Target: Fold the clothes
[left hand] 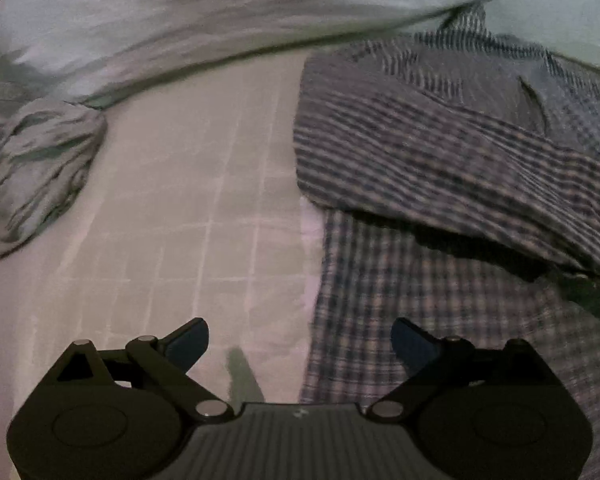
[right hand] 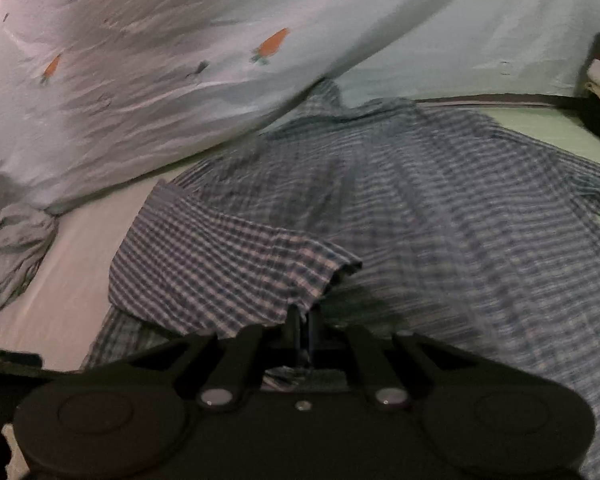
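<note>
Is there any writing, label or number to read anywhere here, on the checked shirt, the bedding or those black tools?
None can be read.
Checked shirt: no label showing.
Pale cover: only carrot pictures, no words.
Left tool: a tiny pale mark on its body, too small to read.
Right tool: no text.

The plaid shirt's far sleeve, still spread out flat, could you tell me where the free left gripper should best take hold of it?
Probably at the cuff end of the spread sleeve, coming in low from the outer side: its edge lies flat and exposed there. The left gripper is open; the right gripper is shut on the plaid shirt.
</note>
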`<control>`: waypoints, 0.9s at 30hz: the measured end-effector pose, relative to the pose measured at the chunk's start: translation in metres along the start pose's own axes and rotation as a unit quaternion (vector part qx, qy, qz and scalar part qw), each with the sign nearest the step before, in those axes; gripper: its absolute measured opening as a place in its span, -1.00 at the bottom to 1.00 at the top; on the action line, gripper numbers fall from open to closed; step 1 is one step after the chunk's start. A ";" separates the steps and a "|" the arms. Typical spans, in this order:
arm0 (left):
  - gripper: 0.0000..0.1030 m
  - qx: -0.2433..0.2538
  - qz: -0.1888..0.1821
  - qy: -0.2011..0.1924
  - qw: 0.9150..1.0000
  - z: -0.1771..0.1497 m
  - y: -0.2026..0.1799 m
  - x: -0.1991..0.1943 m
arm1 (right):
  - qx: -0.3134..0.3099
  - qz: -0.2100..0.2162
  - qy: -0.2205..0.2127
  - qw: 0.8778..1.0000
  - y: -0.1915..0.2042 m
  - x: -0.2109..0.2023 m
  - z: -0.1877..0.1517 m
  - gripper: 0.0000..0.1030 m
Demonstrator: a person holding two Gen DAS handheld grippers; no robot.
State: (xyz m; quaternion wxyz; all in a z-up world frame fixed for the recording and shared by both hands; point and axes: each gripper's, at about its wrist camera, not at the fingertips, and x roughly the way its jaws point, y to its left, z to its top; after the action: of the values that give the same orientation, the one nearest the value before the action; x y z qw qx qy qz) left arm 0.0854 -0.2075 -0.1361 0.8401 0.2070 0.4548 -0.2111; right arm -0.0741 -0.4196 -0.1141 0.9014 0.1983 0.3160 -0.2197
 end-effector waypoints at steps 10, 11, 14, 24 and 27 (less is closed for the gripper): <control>0.89 -0.001 -0.042 -0.012 0.999 -0.008 -0.089 -0.028 | 0.013 0.007 -0.006 1.000 -0.094 -0.002 0.032 -0.92; 0.89 -0.006 -0.045 -0.007 0.999 -0.010 -0.099 -0.029 | 0.012 0.008 -0.006 1.000 -0.104 -0.001 0.035 -0.92; 0.89 -0.035 -0.049 0.010 0.998 -0.010 -0.116 -0.025 | 0.002 0.011 -0.005 1.000 -0.126 0.002 0.042 -0.92; 0.89 -0.131 0.000 0.063 0.989 -0.019 -0.130 -0.011 | 0.052 -0.079 -0.045 0.994 -0.245 0.013 0.084 -0.92; 0.89 -0.146 0.007 0.069 0.987 -0.020 -0.123 -0.012 | 0.077 -0.137 -0.055 0.986 -0.275 0.012 0.096 -0.84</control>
State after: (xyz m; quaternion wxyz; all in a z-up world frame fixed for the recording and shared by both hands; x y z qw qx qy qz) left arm -0.0012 -0.2964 -0.1554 0.8295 0.0996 0.5358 -0.1219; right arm -0.1627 -0.6969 -0.1131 0.8608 0.2095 0.2723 -0.3754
